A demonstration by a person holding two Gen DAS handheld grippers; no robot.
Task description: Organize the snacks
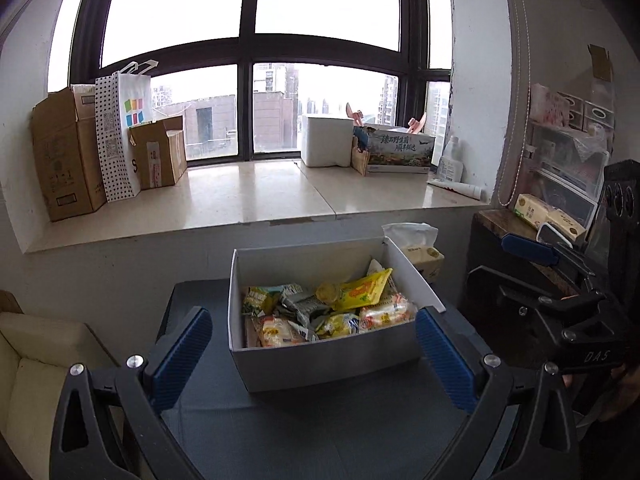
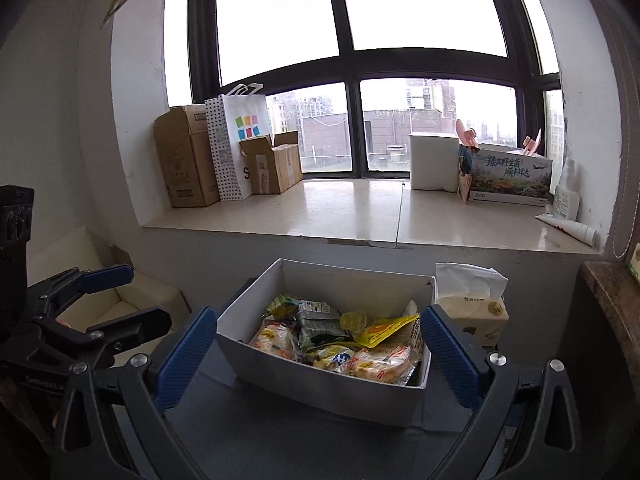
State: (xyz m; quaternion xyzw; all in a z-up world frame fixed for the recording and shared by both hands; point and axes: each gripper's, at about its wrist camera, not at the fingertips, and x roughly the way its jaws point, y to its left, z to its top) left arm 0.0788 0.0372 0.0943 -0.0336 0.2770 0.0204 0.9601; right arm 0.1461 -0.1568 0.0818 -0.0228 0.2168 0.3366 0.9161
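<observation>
White letters "DAS" stand on the black right gripper (image 1: 576, 276) at right of the left wrist view. The printed carton (image 2: 510, 180) on the windowsill, right of centre, reads "臻品野生菌 顺丰鲜达".

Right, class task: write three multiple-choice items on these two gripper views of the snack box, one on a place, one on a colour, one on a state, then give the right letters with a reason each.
1. Where is the tissue pack?
A. inside the snack box
B. beside the box, on its right
C. on the window sill

2. What colour are the pads on the gripper fingers?
A. blue
B. red
C. green

3. How is the left gripper?
A. shut on a packet
B. shut, holding nothing
C. open, holding nothing

Answers: 1 B, it stands outside the white snack box at its right wall. 2 A, both views show blue pads. 3 C, its fingers stand wide apart, like the right gripper.
</observation>
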